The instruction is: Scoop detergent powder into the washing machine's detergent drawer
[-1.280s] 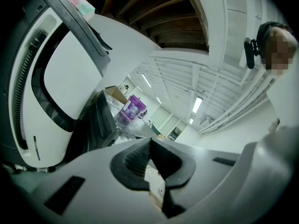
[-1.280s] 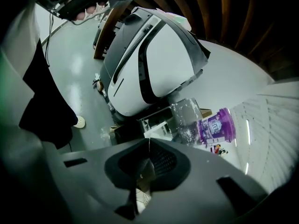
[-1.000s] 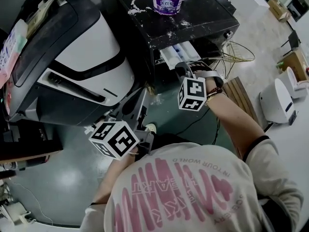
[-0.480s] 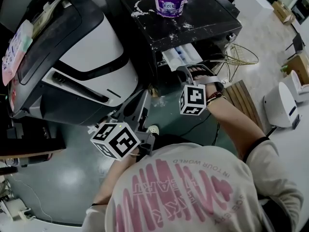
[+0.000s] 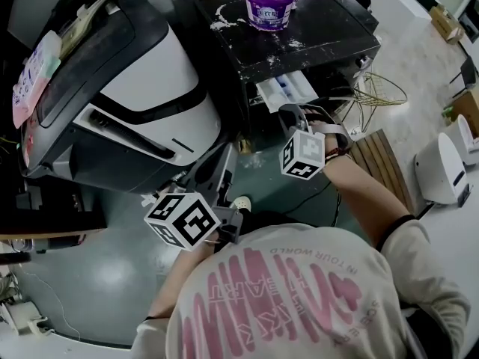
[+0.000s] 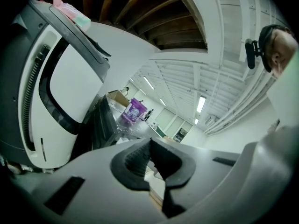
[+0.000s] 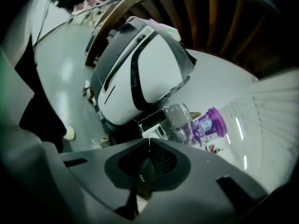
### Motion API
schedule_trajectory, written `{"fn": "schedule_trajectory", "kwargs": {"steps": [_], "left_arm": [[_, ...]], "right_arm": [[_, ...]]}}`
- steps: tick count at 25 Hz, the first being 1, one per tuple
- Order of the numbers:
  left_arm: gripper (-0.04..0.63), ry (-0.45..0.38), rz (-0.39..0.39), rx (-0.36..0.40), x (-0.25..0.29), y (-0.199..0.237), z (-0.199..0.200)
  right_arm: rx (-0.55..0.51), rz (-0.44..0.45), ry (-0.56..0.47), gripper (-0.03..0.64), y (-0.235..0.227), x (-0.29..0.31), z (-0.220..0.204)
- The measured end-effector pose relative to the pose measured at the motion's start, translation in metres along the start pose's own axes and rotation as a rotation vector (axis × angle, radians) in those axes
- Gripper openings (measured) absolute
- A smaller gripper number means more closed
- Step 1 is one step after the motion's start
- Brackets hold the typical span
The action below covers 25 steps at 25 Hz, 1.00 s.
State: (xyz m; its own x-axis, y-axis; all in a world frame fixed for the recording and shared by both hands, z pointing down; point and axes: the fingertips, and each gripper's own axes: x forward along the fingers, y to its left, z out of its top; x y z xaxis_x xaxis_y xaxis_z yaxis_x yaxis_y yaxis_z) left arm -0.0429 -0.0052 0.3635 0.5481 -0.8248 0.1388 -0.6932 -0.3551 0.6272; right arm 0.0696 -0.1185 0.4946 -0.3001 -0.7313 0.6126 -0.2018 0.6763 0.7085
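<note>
Bulk at the far left is coming from a white-and-black appliance (image 5: 142,88), which is taking no part in the job but is narrowing the room on that side. Just right of it, the left gripper (image 5: 218,163) is hanging low in front of the person, its jaws meeting at the tips with nothing between them. It is best keeping out of the way, or readying itself to steady the tub.

Further right and well above, the detergent tub (image 5: 269,0) is standing open on the black washing machine top (image 5: 322,36). White powder is showing inside it and spilled powder is lying around it. Below the front edge of that top, the detergent drawer (image 5: 288,90) is sticking out open, its white compartments facing up.

The right gripper (image 5: 293,113) is hovering just below and in front of the drawer, jaws pressed together. A dark sliver is showing low between the pads in the right gripper view, and I cannot tell whether it is a thin handle or part of the gripper itself. No scoop bowl is showing in any view, so the step in hand is looking like the reach for powder.

Doing it well is coming down to lifting that gripper clear of the drawer lip before going up to the tub. After entering from above, it should be carrying any load level and tipping it low over the compartment, so that nothing more is scattering onto the top.
</note>
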Motion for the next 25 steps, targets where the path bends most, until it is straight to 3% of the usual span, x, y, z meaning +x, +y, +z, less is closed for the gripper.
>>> {"fn": "schedule_trajectory", "kwargs": {"steps": [7, 11, 15, 19, 25], "left_arm": [[0.003, 0.01, 0.011, -0.006, 0.001, 0.002, -0.005], [0.003, 0.012, 0.017, -0.01, 0.0, 0.003, -0.006], [0.002, 0.017, 0.018, -0.008, 0.002, 0.003, -0.006], [0.002, 0.02, 0.016, -0.007, 0.004, 0.002, -0.006], [0.003, 0.026, 0.005, -0.002, 0.008, -0.003, -0.009]], "right_arm": [[0.672, -0.019, -0.099, 0.002, -0.035, -0.004, -0.018], [1.245, 0.024, -0.205, 0.002, -0.048, -0.007, -0.035], [1.659, 0.075, -0.272, 0.002, -0.047, -0.009, -0.05], [1.936, 0.127, -0.346, 0.001, -0.042, -0.015, -0.054], [2.12, 0.185, -0.468, 0.0, -0.038, -0.033, -0.048]]}}
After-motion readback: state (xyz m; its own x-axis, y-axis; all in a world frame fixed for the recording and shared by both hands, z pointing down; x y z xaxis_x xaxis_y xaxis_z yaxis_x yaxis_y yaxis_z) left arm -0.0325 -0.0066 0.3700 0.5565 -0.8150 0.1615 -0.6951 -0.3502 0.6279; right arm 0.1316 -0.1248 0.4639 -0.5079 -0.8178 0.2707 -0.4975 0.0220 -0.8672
